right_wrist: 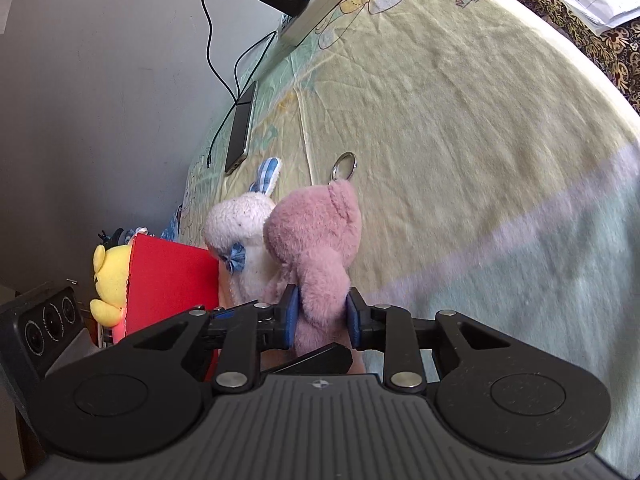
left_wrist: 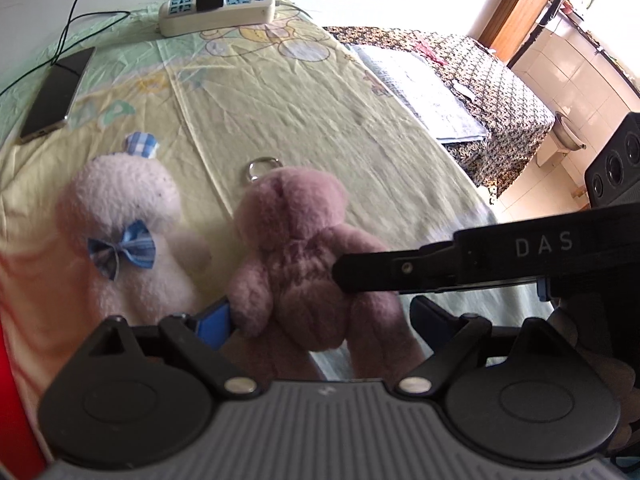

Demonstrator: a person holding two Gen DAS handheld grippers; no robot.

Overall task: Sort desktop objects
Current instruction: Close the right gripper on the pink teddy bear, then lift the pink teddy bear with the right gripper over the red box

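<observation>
Pink bear [right_wrist: 316,248] clamped by limb between right gripper [right_wrist: 322,316] pads, just right of white rabbit [right_wrist: 244,236]. Left gripper [left_wrist: 320,320] spread wide around bear's lower body, nothing gripped.

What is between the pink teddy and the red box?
The white bunny sits between the pink teddy and the red box, seen in the right wrist view.

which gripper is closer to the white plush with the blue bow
Left. The left gripper sits just beside the white plush, open around the pink bear. The right gripper clamps the bear's far side.
</observation>
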